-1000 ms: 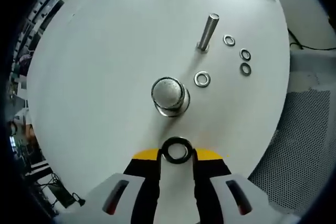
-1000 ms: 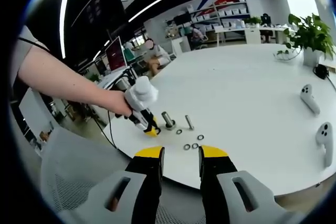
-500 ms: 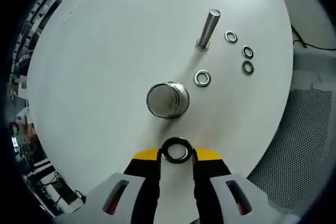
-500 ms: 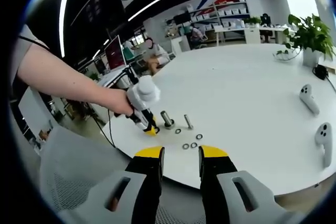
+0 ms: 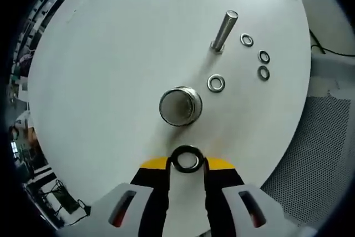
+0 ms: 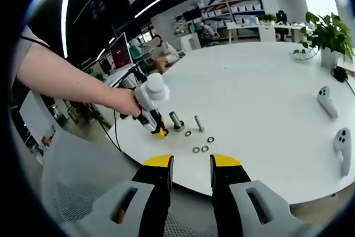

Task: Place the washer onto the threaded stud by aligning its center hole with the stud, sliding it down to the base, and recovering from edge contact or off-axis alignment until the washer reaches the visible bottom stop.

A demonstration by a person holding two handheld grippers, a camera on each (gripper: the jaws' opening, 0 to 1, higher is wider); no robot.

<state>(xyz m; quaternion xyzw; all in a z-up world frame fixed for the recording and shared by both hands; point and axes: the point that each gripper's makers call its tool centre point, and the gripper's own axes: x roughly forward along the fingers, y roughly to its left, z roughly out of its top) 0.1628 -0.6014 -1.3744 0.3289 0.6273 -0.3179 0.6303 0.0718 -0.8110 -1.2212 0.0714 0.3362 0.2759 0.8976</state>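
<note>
Clearly the job is in its early part: the left gripper point(image 5: 187, 162) has its jaws closed on a washer point(image 5: 187, 159), held flat at the tips at 6 o'clock in the left gripper view, and that washer is not yet on anything. Just beyond it, toward 12 o'clock and near the middle of the view, stands the thick stud point(image 5: 179, 105), seen almost end-on, its round top plain and its base on the white table point(image 5: 100, 70); washer and stud are near but apart, so the hole has not yet met the stud's top. A thinner bolt point(image 5: 223, 30) stands further off at about 1 o'clock, with a loose washer point(image 5: 216, 84) between it and the stud, and three more spare washers point(image 5: 263, 65) lying at 2 o'clock. In the right gripper view the left gripper point(image 6: 154, 127) shows at about 10 o'clock in a person's hand point(image 6: 124, 102), hard by the stud point(image 6: 176, 121). The right gripper point(image 6: 190, 169) hangs off the table's near edge, jaws parted and holding nothing. By my reckoning what is left is nearly all of it: centre the hole over the stud, lower it, and slide it to the base.
</note>
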